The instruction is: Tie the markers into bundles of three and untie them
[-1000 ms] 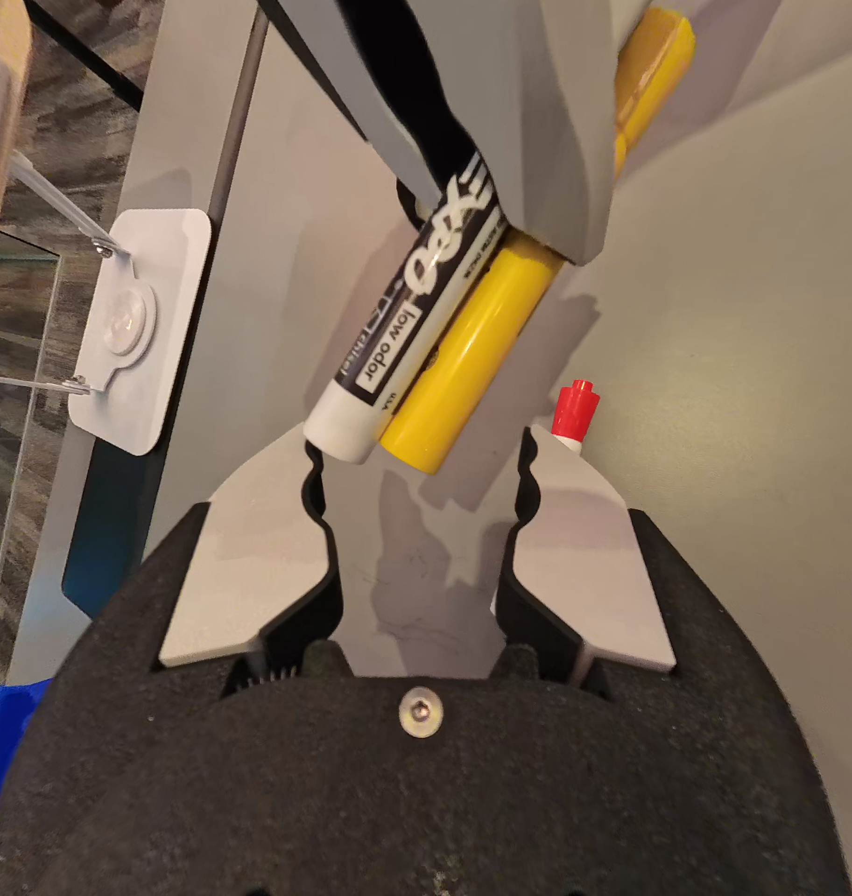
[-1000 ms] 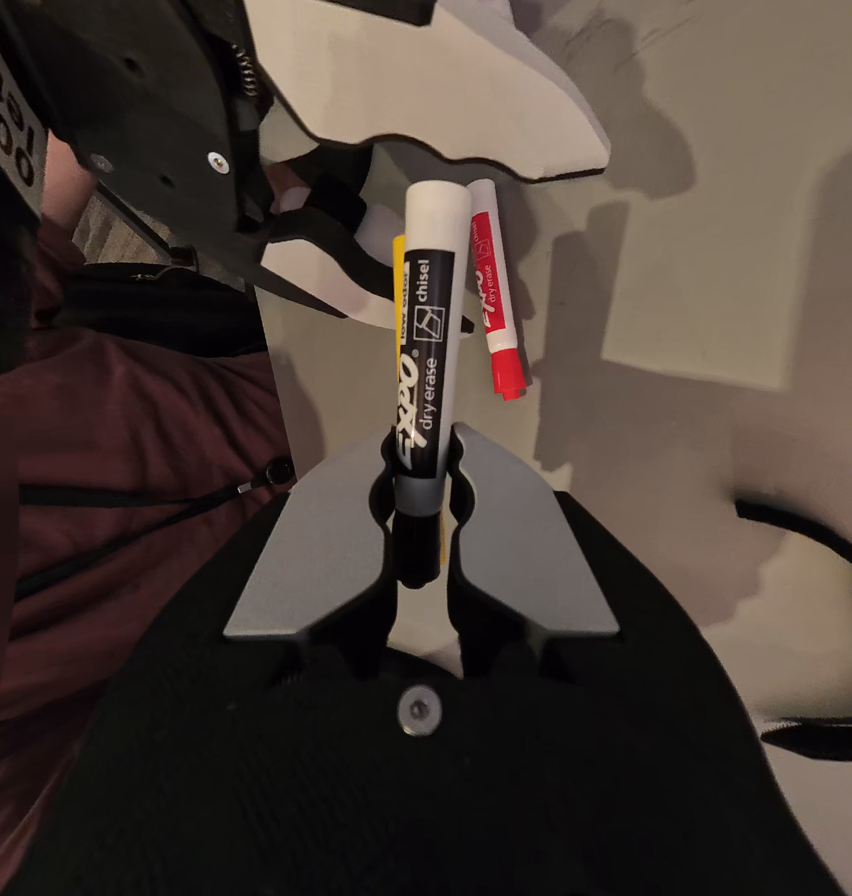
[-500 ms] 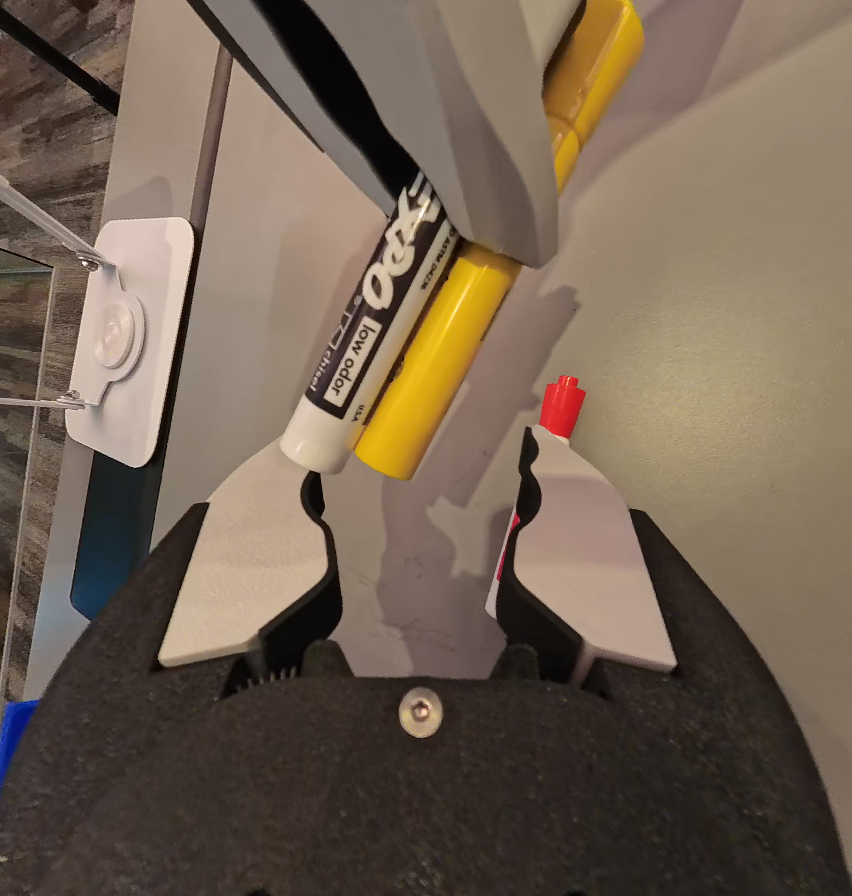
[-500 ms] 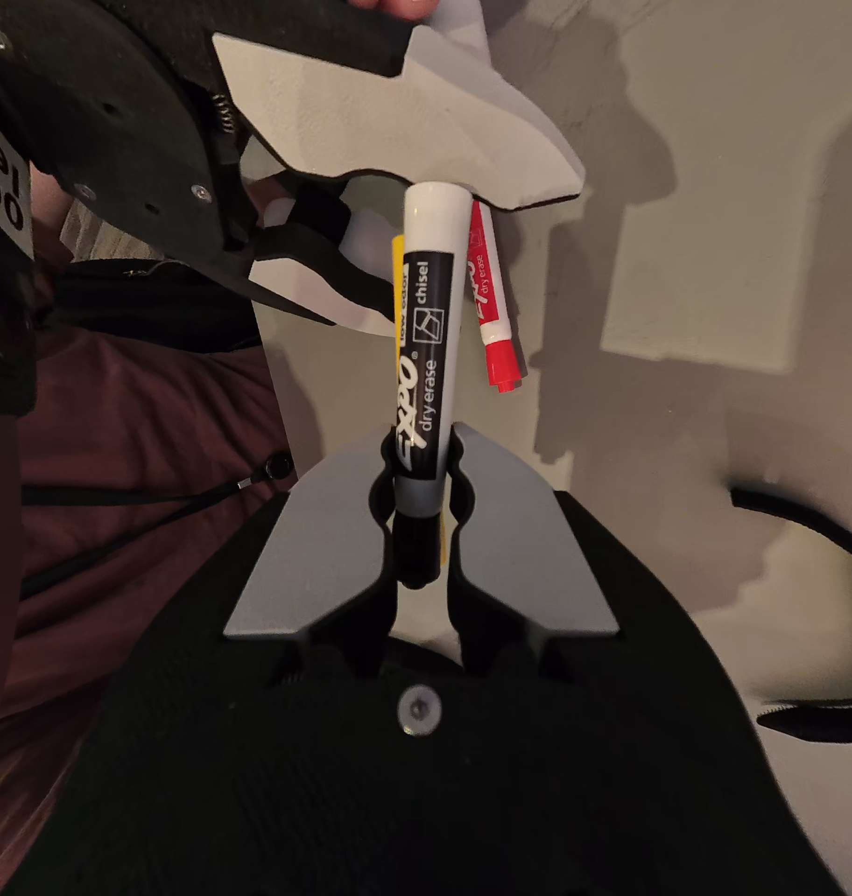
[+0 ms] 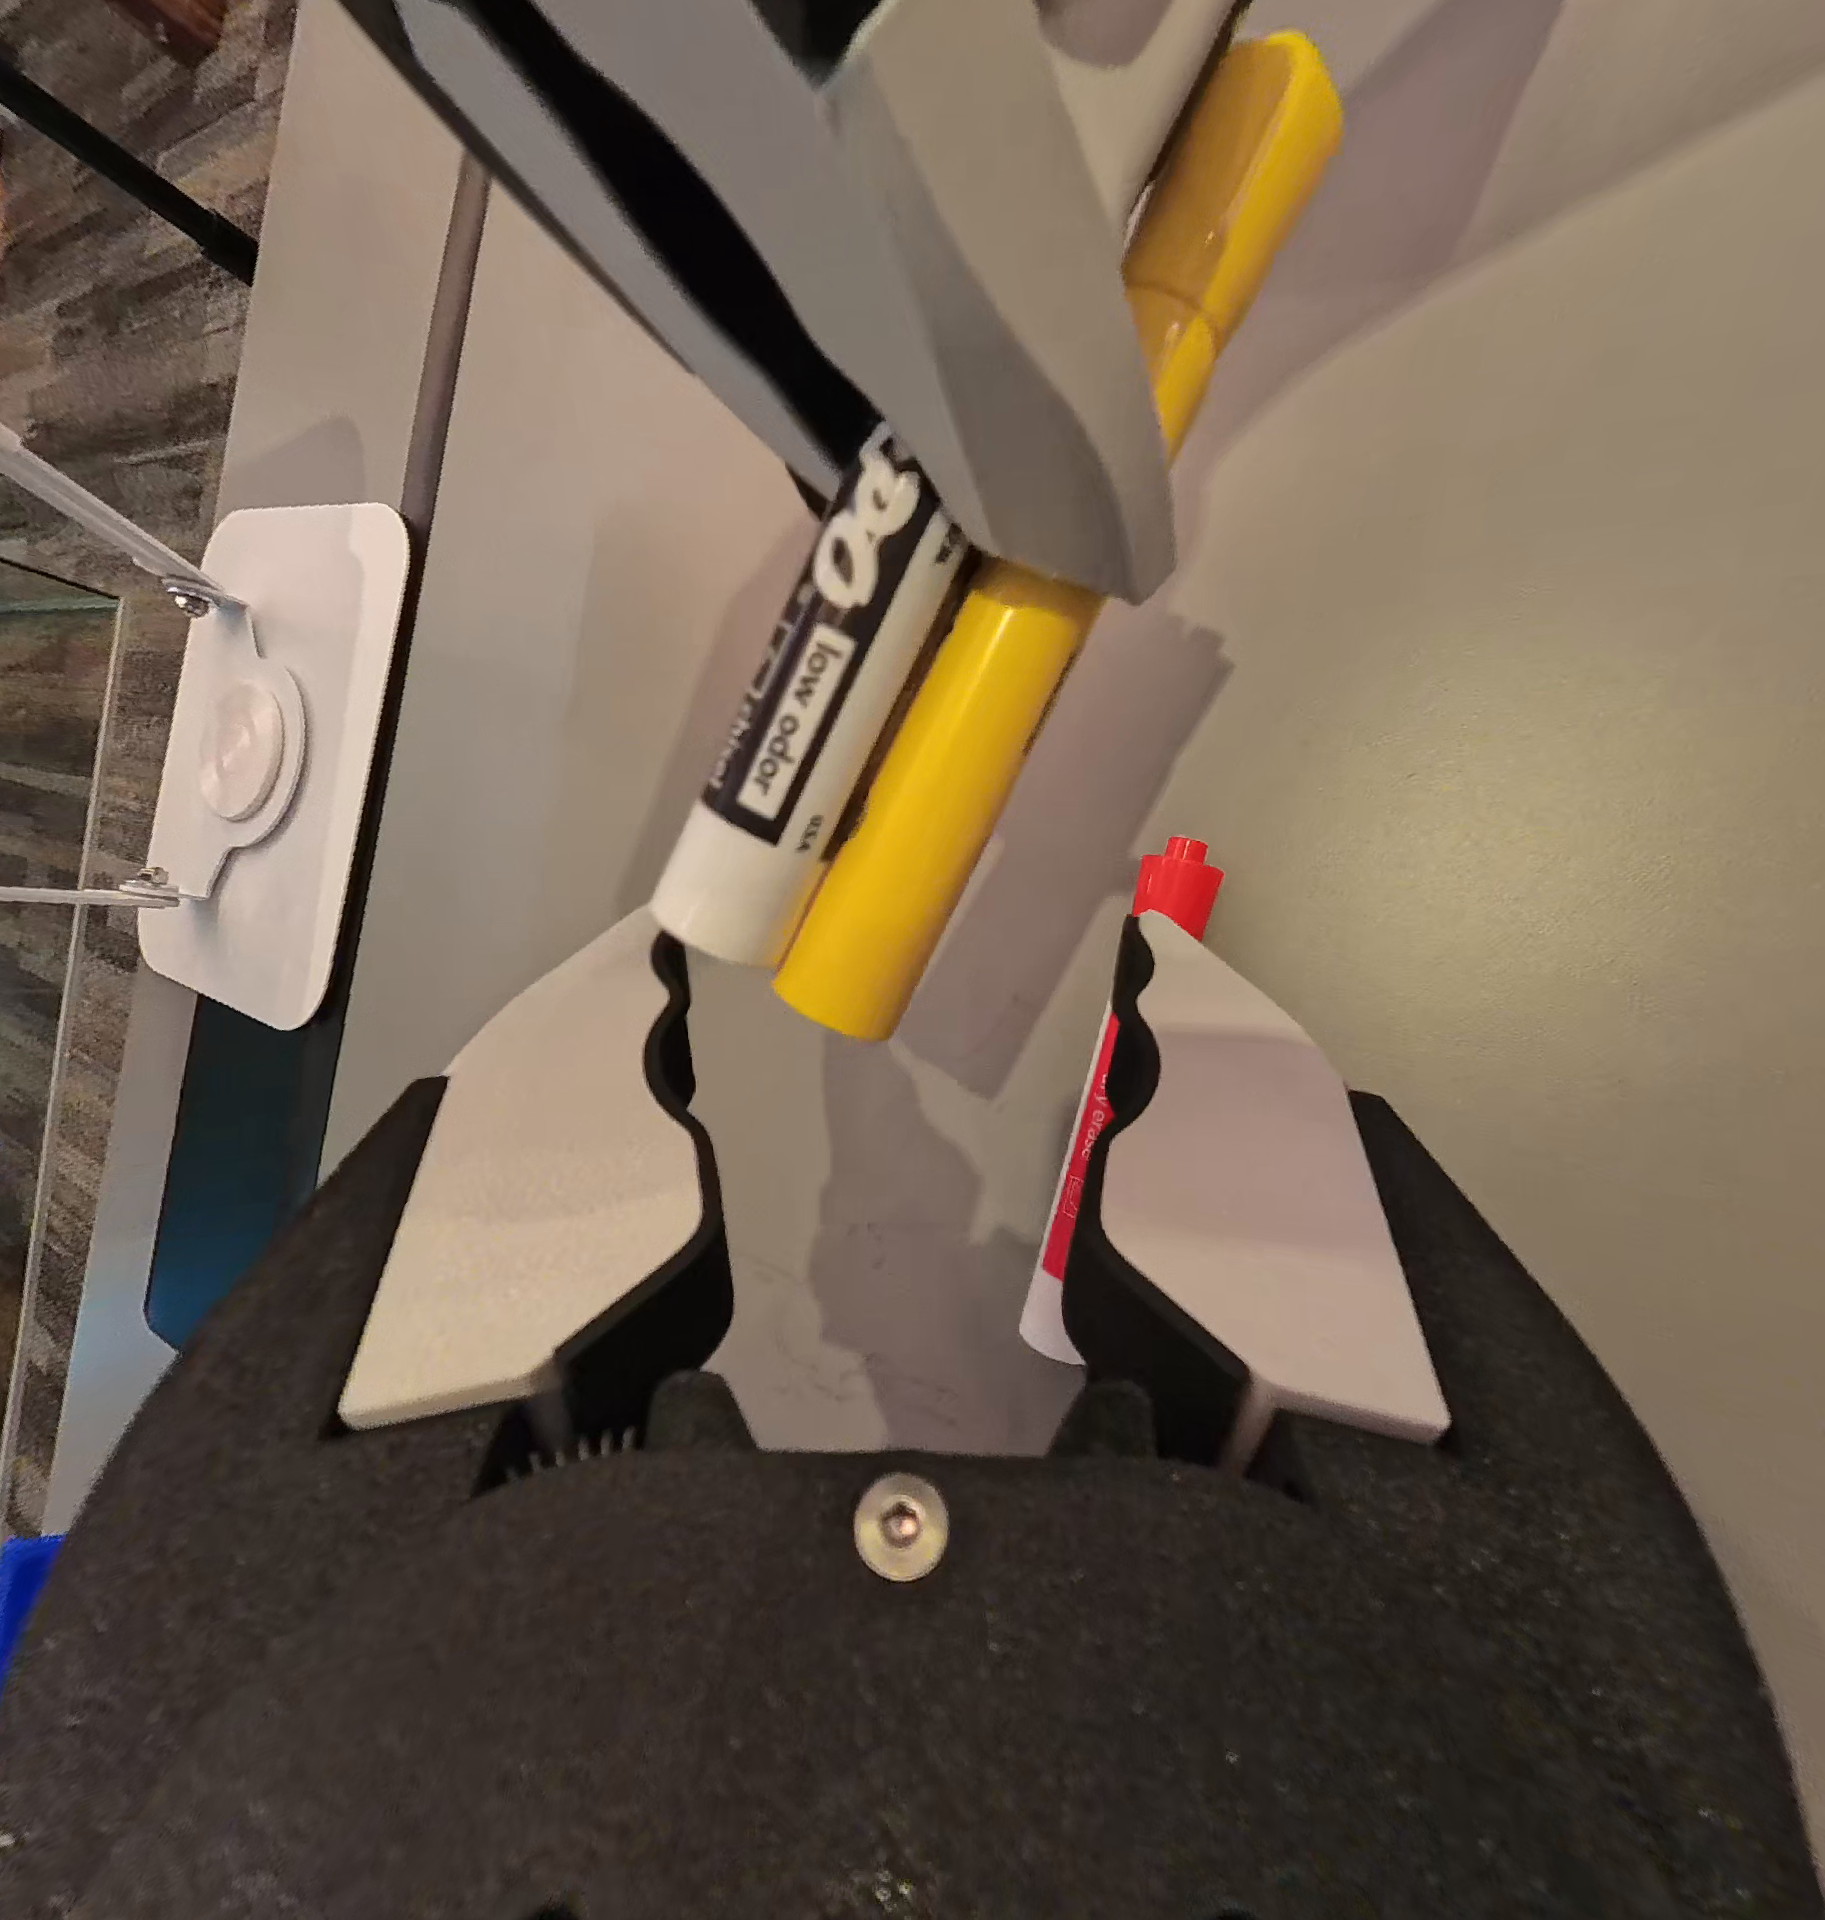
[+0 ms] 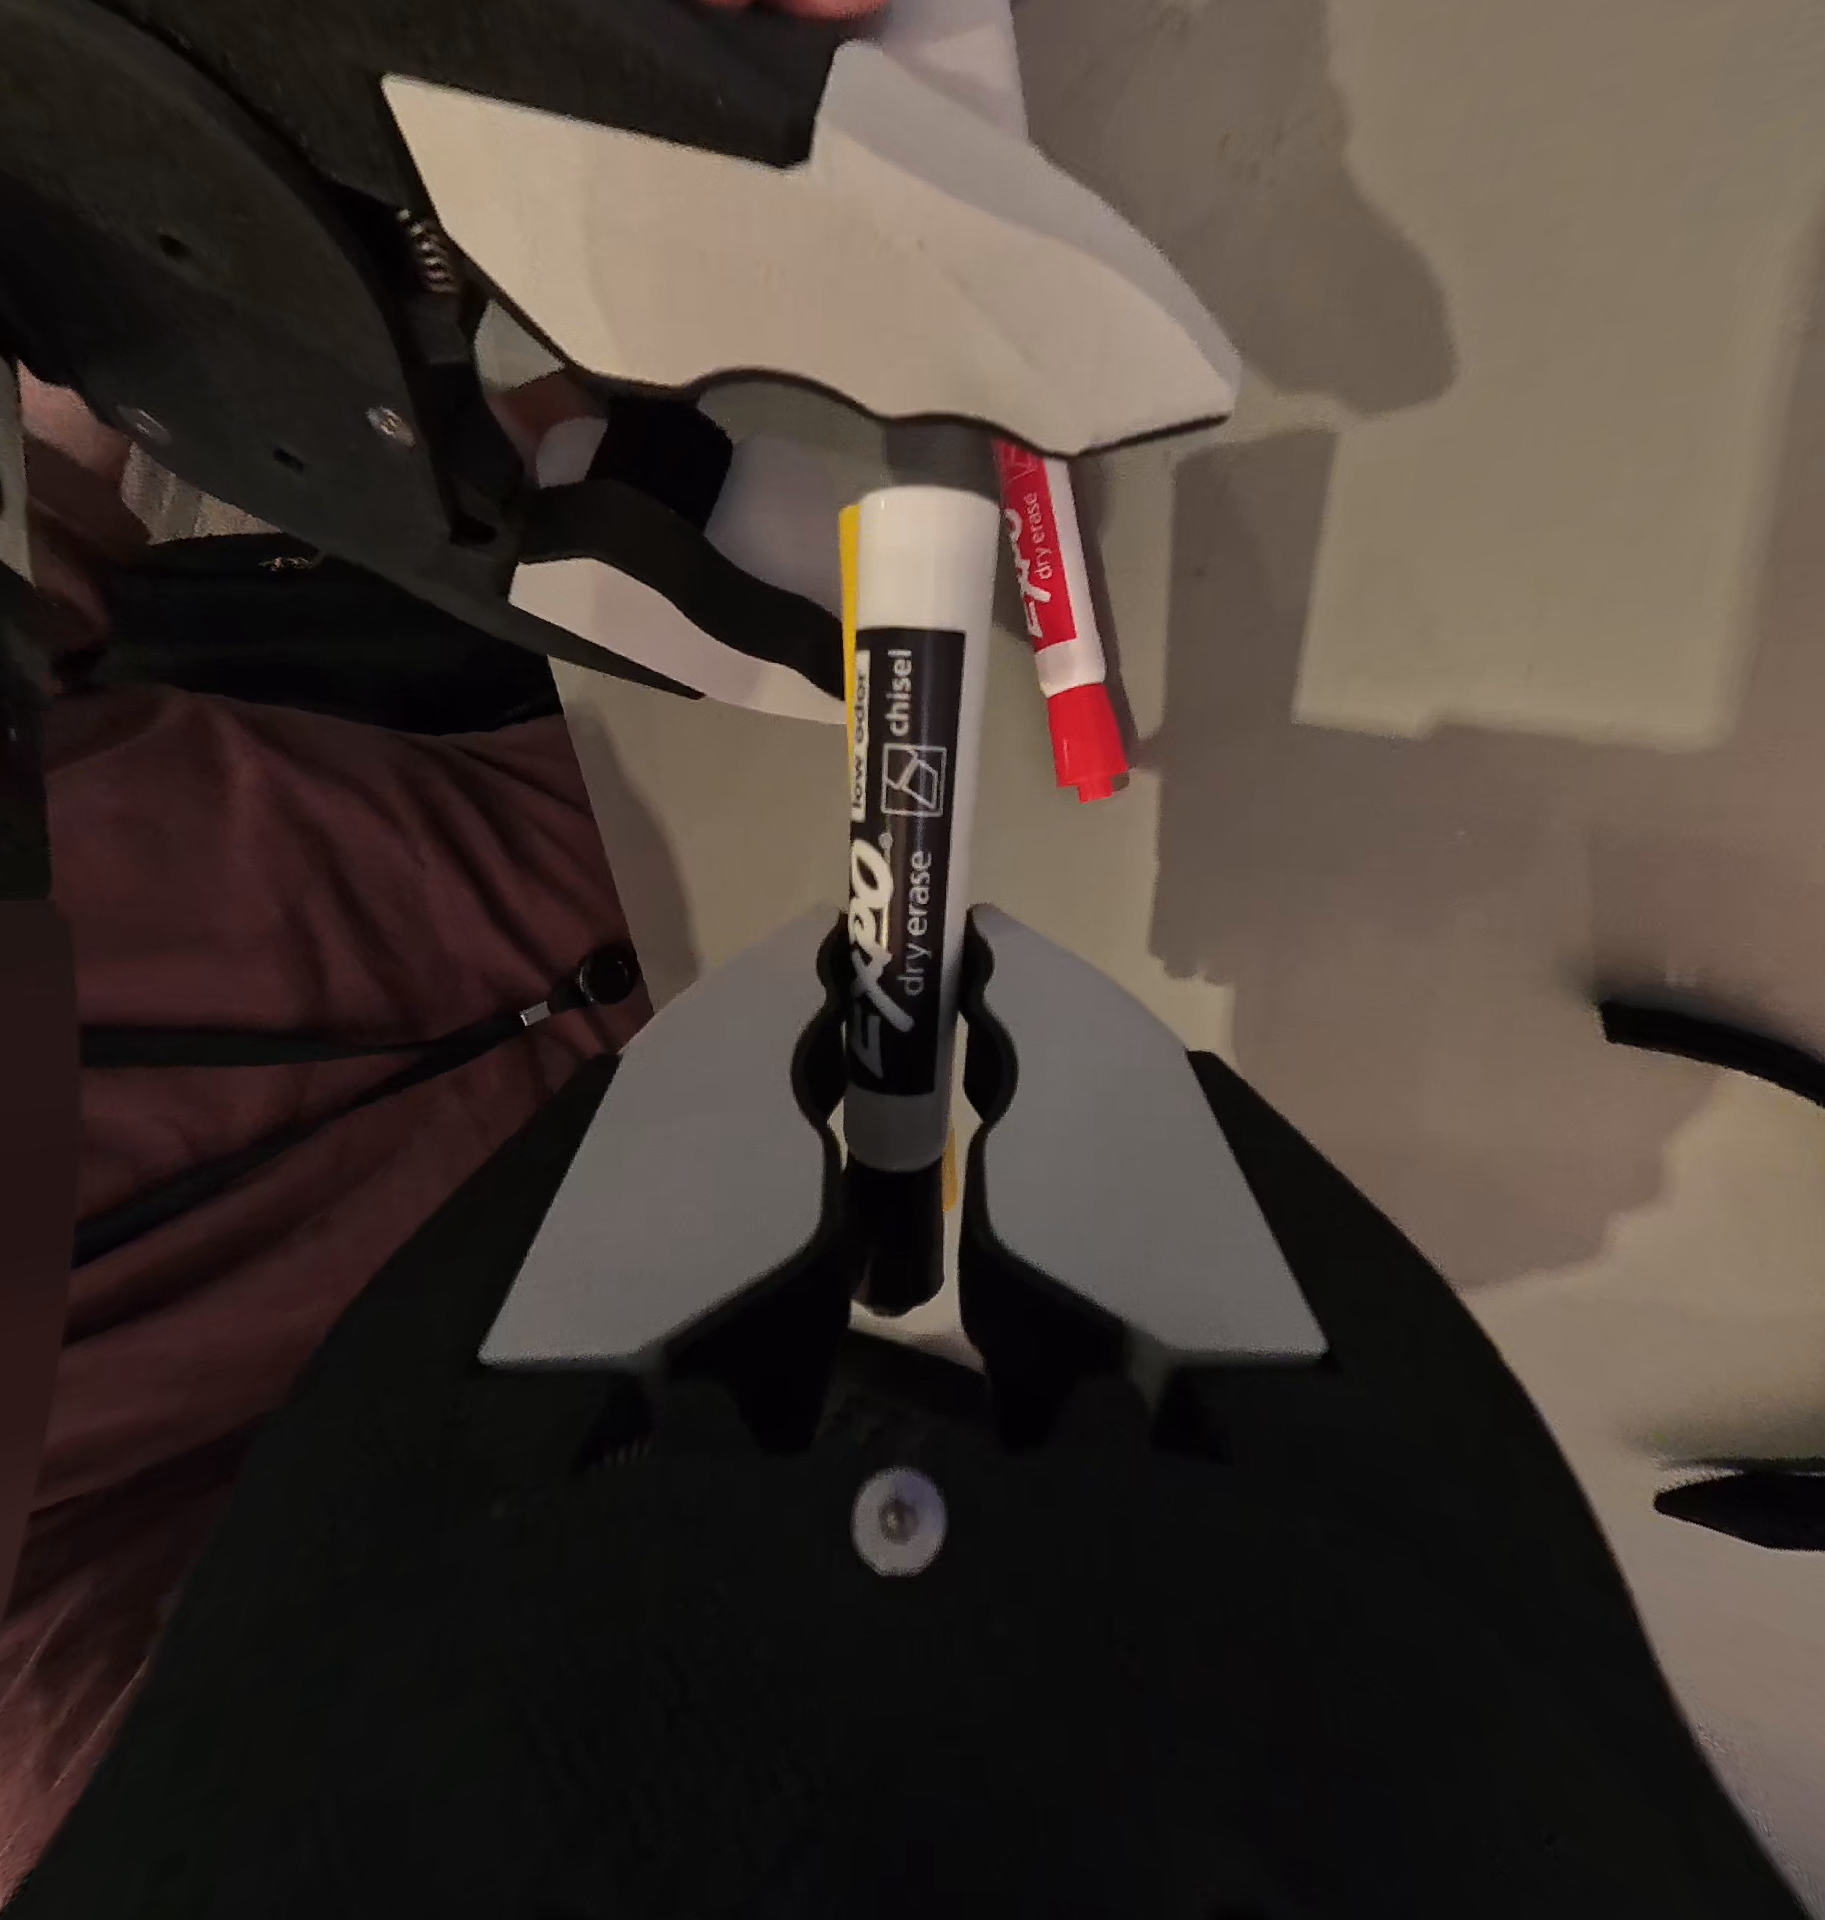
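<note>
Right tool point(image 6: 903, 1023) is clamped on the black marker point(image 6: 913, 790), with the yellow marker point(image 5: 923, 800) tucked alongside it, both lifted off the table point(image 5: 1510, 727). Left tool point(image 5: 903, 1039) spread wide, nothing in it, hovering at the pair's free ends. The red marker point(image 6: 1064, 613) lies flat on the table, near the edge by the person, partly under the left tool's finger. Best play, I'd say: slide left, straddle the red barrel mid-length, close square. The red's long axis runs roughly parallel to the held pair, caps pointing toward the right tool.
</note>
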`<action>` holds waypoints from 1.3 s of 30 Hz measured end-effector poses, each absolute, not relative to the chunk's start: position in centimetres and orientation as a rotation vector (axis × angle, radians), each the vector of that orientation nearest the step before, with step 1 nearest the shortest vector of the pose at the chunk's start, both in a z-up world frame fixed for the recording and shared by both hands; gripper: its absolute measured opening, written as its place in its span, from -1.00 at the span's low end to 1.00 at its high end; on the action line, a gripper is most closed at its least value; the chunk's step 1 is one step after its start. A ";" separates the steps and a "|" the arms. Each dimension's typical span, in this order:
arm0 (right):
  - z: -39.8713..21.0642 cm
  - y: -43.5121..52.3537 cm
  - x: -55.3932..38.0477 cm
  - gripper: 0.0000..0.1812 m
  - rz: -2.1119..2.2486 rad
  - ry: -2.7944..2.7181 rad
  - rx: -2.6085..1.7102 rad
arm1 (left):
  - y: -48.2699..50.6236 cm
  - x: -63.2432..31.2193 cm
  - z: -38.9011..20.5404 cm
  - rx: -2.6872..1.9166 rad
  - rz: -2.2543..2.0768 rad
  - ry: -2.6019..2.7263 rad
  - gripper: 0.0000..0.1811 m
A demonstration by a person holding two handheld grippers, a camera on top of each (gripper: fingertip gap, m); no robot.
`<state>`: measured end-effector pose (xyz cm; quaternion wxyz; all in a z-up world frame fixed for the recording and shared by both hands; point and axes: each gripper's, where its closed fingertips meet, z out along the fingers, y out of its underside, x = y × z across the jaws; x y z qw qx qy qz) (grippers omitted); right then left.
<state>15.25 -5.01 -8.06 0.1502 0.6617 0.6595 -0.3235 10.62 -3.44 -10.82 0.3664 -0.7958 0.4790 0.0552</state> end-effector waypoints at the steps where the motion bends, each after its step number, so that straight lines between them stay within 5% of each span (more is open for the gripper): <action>1: -8.1 -5.1 15.4 -0.79 -0.922 1.884 1.898 | -3.4 10.6 -10.8 -2.044 0.137 1.229 -0.13; 39: -6.3 -8.4 17.1 -0.78 -0.909 1.794 1.739 | -4.9 14.0 -9.4 -1.973 0.046 1.410 -0.21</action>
